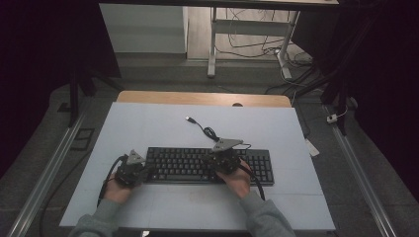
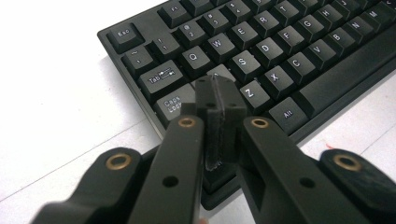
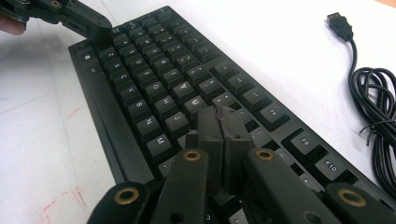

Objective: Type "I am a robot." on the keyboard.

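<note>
I keep both grippers pressed together, left gripper (image 2: 219, 100) over the A key, right gripper (image 3: 220, 122) mid-keyboard (image 1: 207, 165), and tap straight down, one key each.

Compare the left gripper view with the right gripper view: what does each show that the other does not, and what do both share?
Left gripper view alone: the left gripper seen along its own shut jaws, tips over the A key, with Esc, Tab and Caps Lock legible beside them.

Right gripper view alone: the right gripper with shut jaws over the keys near J and K, the coiled cable and its USB plug on the white table top.

Both: the black keyboard on the white table, and nothing between the jaws.
</note>
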### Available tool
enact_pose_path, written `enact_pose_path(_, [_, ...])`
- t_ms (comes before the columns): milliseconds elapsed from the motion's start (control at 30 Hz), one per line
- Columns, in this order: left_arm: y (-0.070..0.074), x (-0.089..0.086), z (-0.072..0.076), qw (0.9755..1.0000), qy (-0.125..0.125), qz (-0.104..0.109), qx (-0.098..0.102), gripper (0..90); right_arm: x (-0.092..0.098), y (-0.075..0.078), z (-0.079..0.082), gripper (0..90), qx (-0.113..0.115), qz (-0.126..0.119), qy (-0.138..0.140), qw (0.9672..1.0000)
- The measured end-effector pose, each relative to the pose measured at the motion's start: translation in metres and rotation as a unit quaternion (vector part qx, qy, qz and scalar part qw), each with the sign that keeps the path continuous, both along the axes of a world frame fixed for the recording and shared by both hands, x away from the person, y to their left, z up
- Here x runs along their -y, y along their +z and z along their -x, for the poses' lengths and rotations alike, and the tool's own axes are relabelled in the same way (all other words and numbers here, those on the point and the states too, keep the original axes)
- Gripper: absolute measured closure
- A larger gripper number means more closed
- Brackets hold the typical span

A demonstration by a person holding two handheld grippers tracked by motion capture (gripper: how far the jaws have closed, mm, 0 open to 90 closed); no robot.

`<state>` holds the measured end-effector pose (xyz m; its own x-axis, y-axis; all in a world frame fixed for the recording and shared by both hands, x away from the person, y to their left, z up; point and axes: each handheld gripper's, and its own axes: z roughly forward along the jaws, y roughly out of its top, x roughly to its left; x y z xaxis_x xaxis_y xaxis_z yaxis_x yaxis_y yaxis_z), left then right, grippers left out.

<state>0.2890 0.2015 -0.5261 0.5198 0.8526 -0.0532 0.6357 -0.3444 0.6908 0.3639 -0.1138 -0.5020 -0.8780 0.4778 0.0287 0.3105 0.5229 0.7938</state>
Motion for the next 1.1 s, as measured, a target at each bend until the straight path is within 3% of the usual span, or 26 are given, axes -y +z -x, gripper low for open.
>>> enact_pose_path(1100, [-0.002, 0.002, 0.000, 1.0000, -0.003, -0.003, -0.004, 88.6, -0.025, -0.011, -0.011, 88.7, -0.002, 0.020, 0.000, 0.9998])
